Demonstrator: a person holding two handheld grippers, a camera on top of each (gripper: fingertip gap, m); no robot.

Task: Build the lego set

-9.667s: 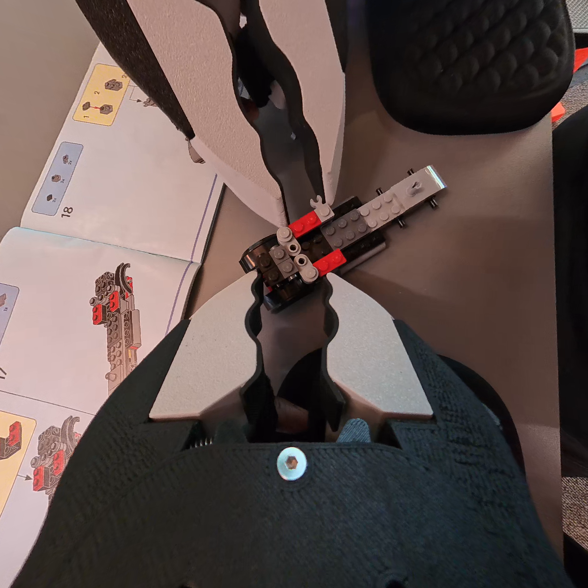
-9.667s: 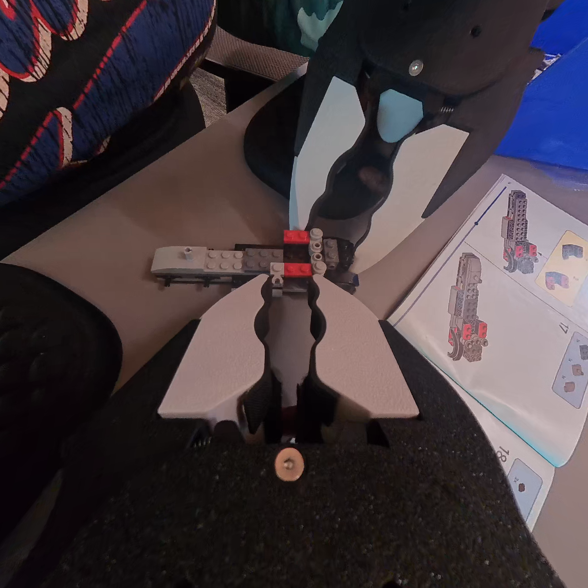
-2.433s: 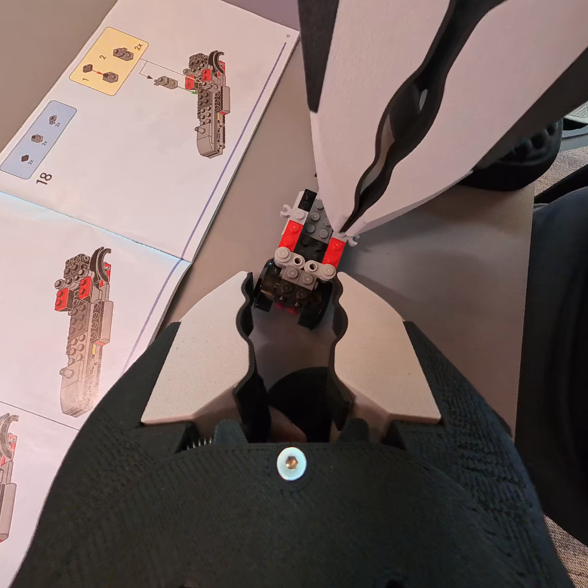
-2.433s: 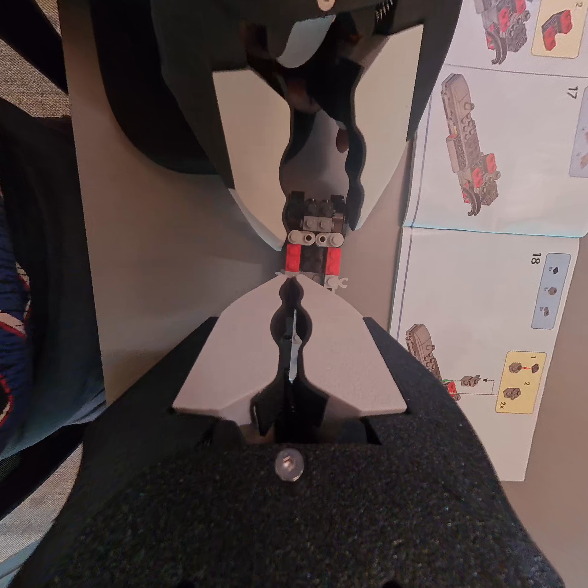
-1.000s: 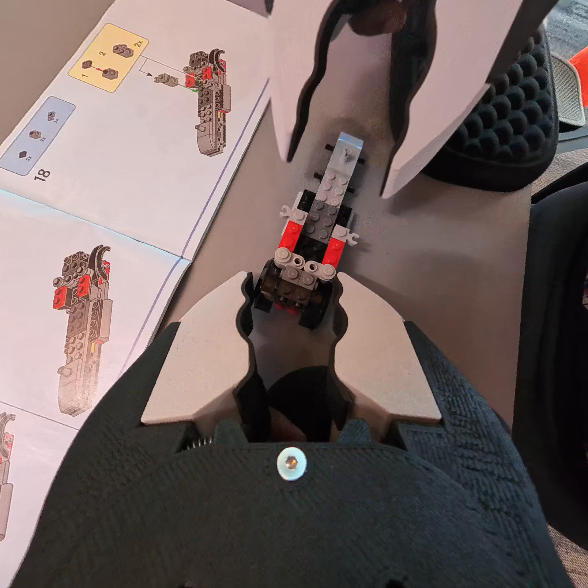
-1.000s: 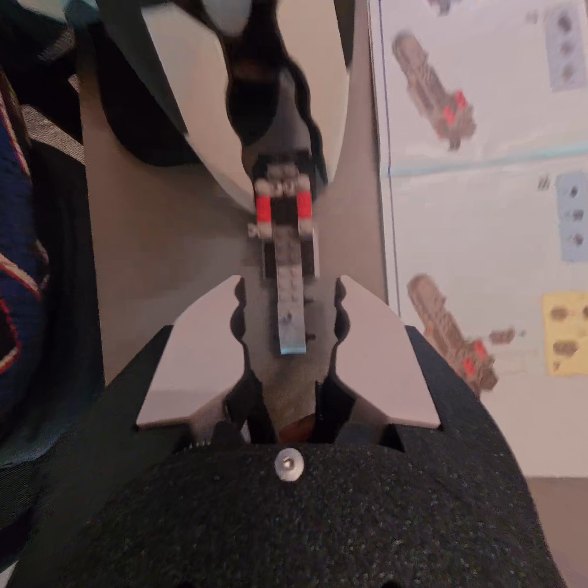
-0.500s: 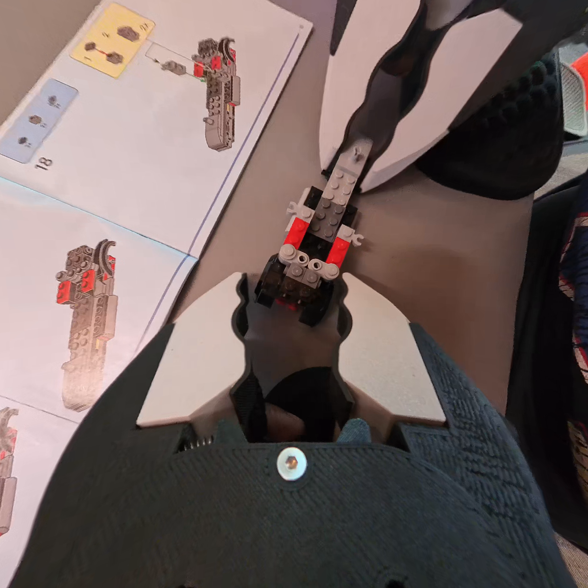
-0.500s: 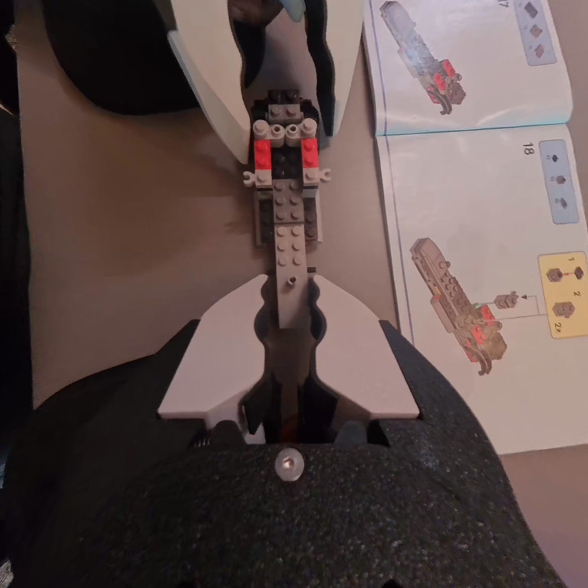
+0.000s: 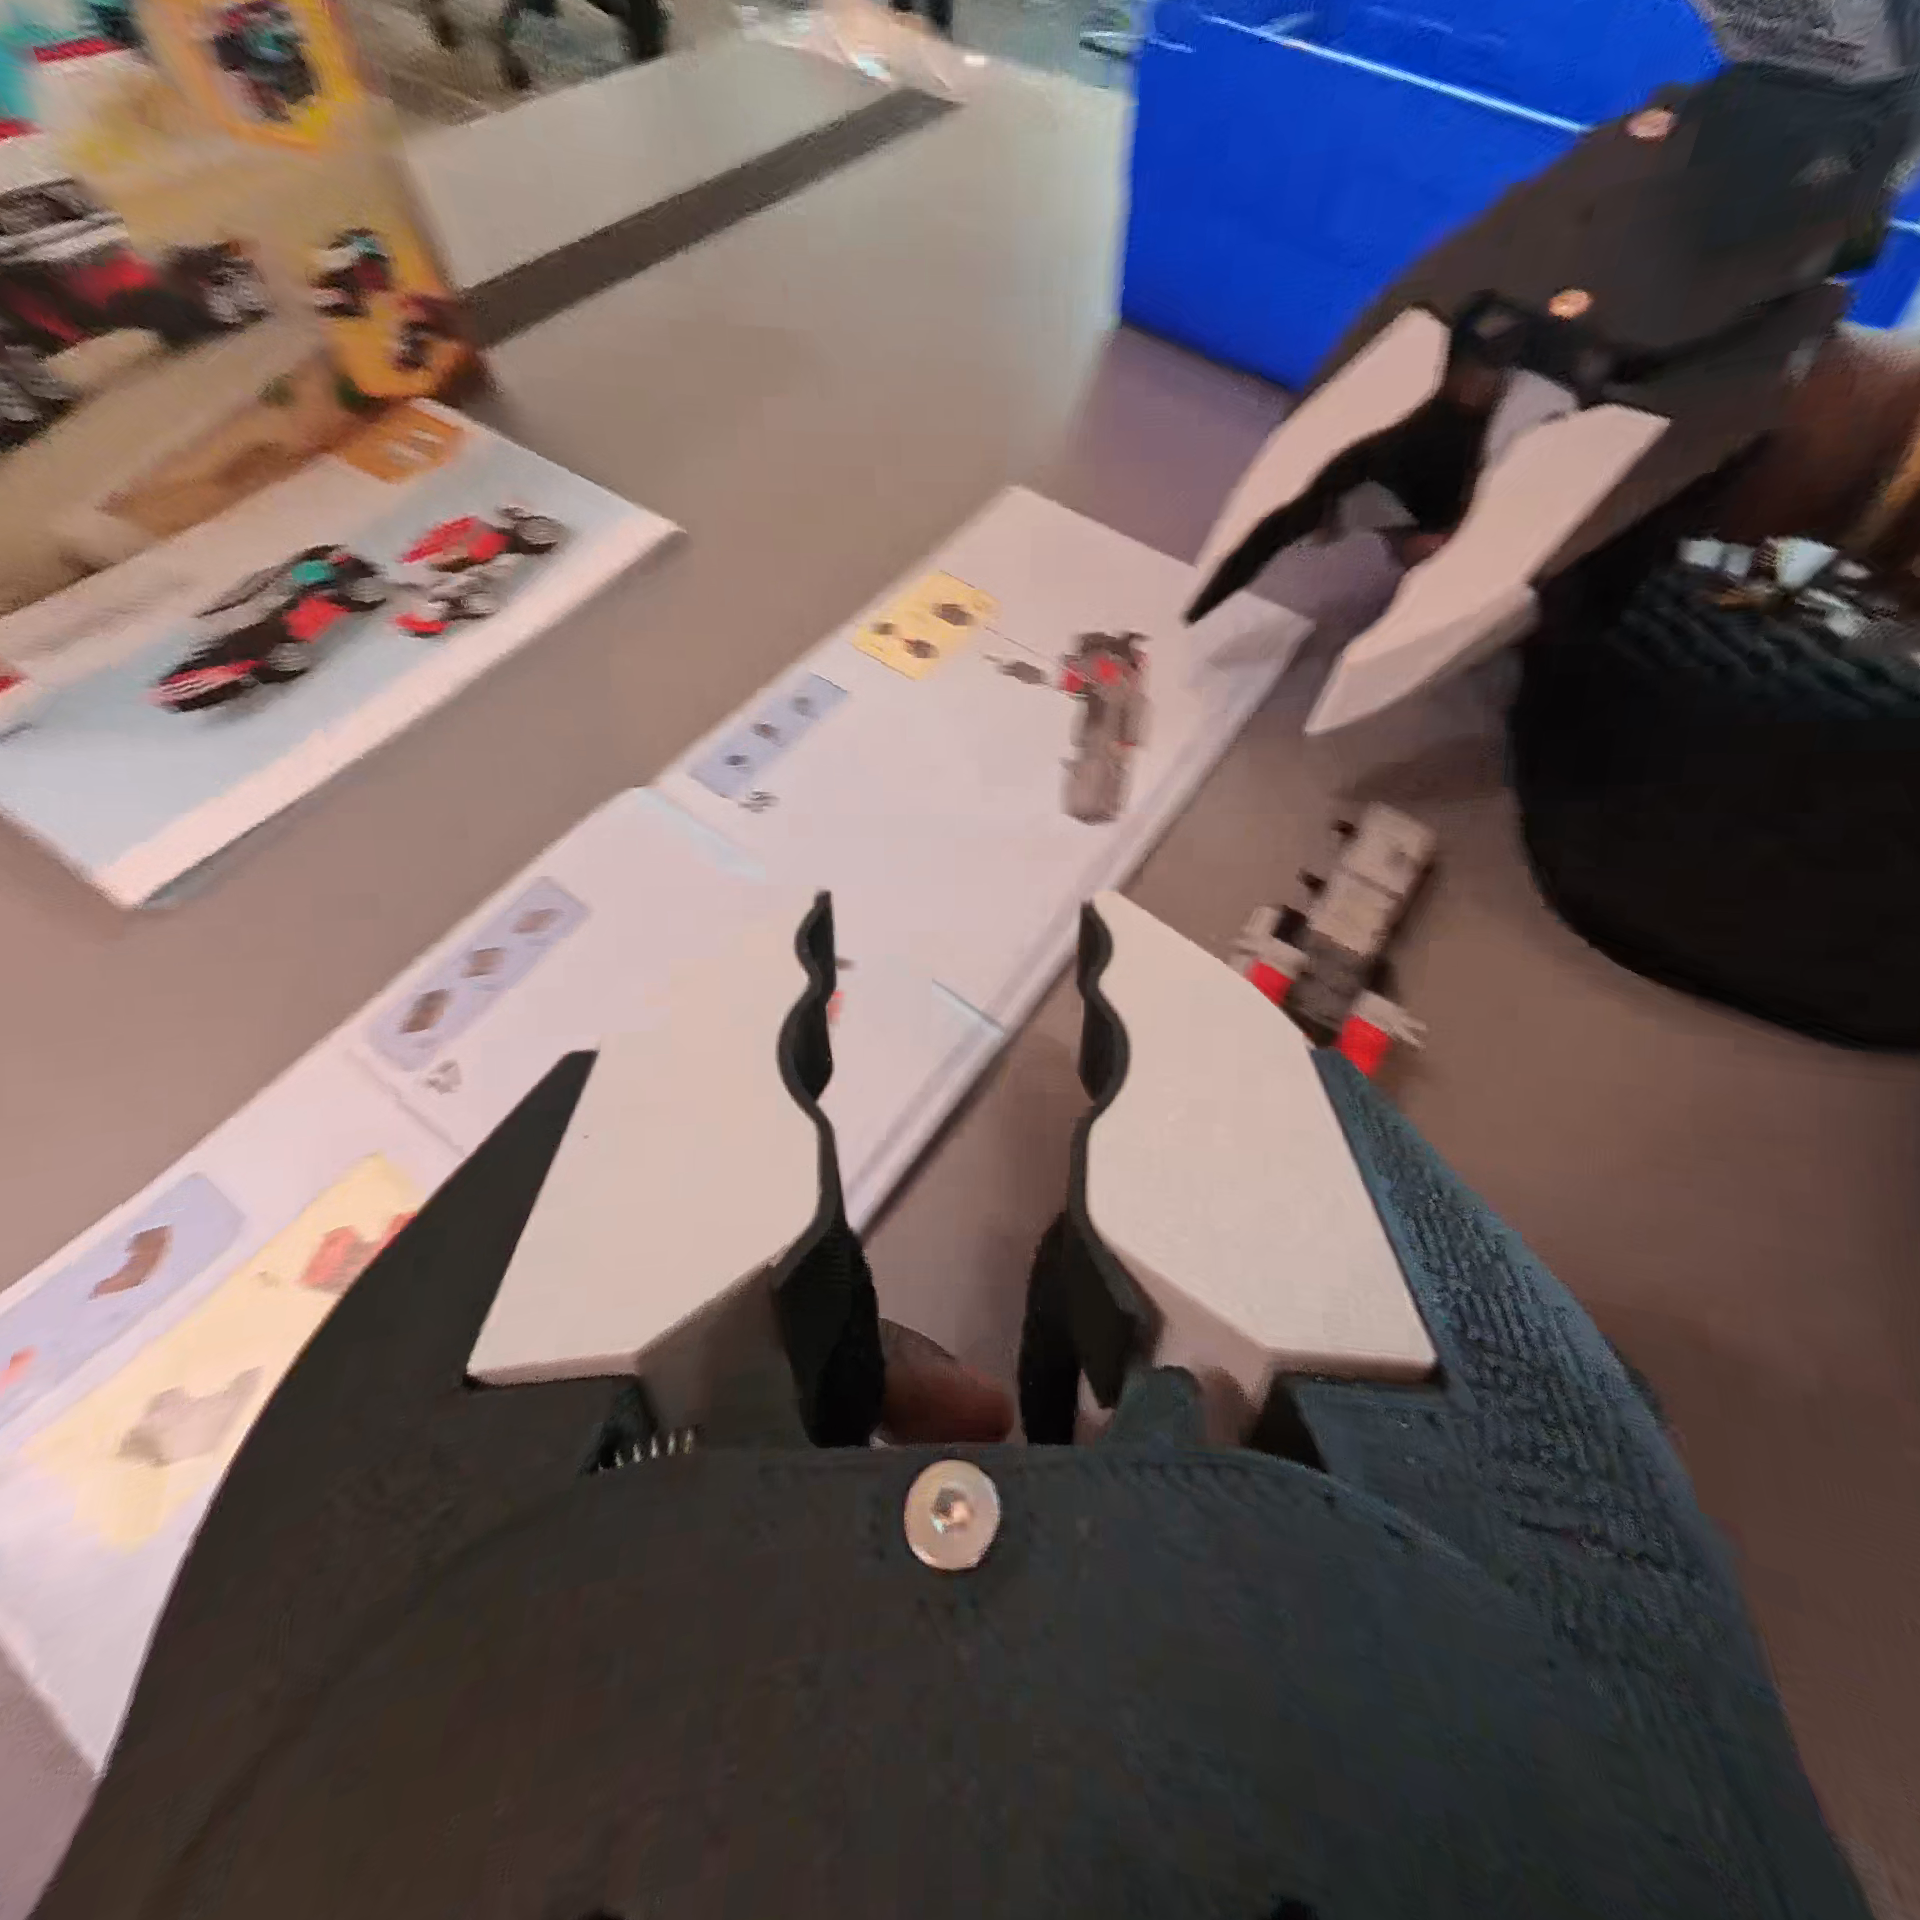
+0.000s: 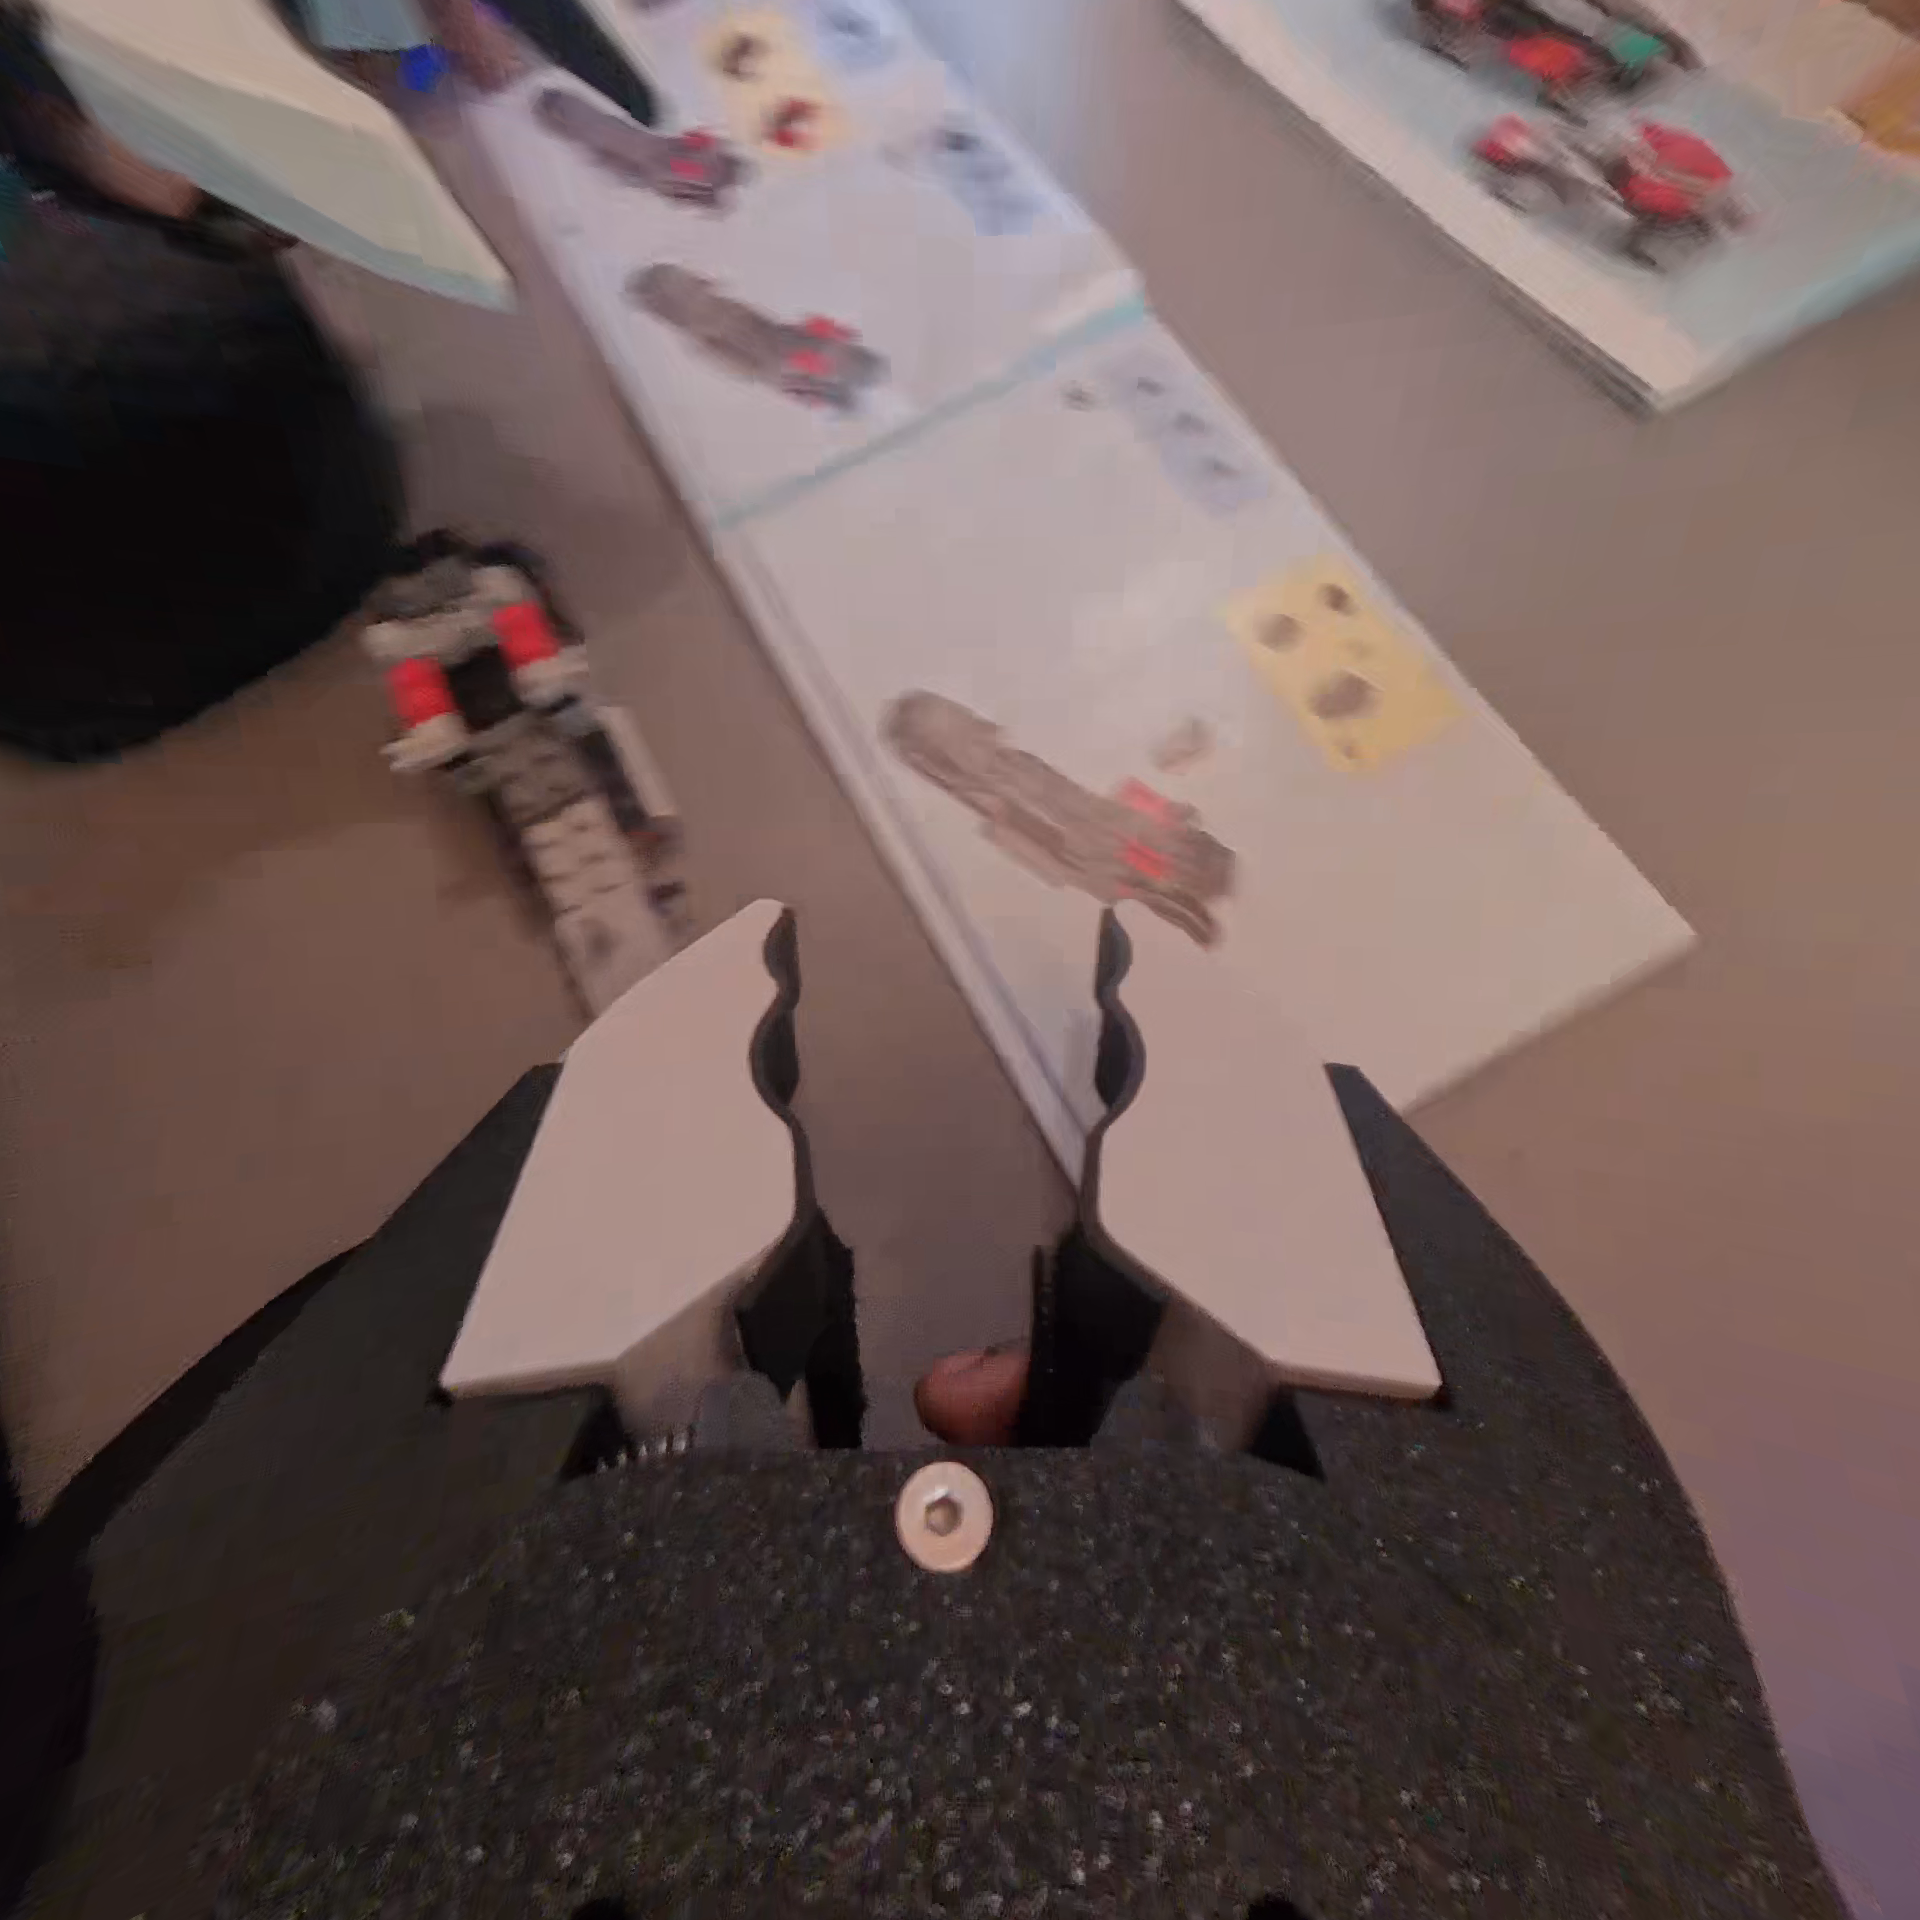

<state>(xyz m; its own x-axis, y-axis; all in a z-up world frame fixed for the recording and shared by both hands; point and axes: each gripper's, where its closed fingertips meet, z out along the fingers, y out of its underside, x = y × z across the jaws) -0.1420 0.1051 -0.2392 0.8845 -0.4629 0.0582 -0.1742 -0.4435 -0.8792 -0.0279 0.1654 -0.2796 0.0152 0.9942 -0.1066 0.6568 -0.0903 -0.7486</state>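
The grey, black and red lego model (image 9: pixel 1340 935) lies on the grey table, right of my left gripper (image 9: pixel 951 920), which is open, empty and raised over the open instruction booklet (image 9: pixel 914 790). In the right wrist view the model (image 10: pixel 530 748) lies left of and beyond my right gripper (image 10: pixel 945 920), which is open and empty above the booklet's edge (image 10: pixel 1299 790). The right gripper also shows in the left wrist view (image 9: pixel 1262 665), lifted at the upper right. Both views are motion-blurred.
A black knobbly bowl (image 9: pixel 1725 821) with small parts stands right of the model. A second printed sheet (image 9: pixel 312 644) and a lego box (image 9: pixel 312 208) lie at the far left. A blue bin (image 9: pixel 1351 177) stands at the back. The other gripper's finger (image 10: pixel 260 145) shows at top left.
Both grippers have let go of the model, opened and lifted away from it. The model now lies free on the table. Both cameras have tilted up and swung toward the booklet.
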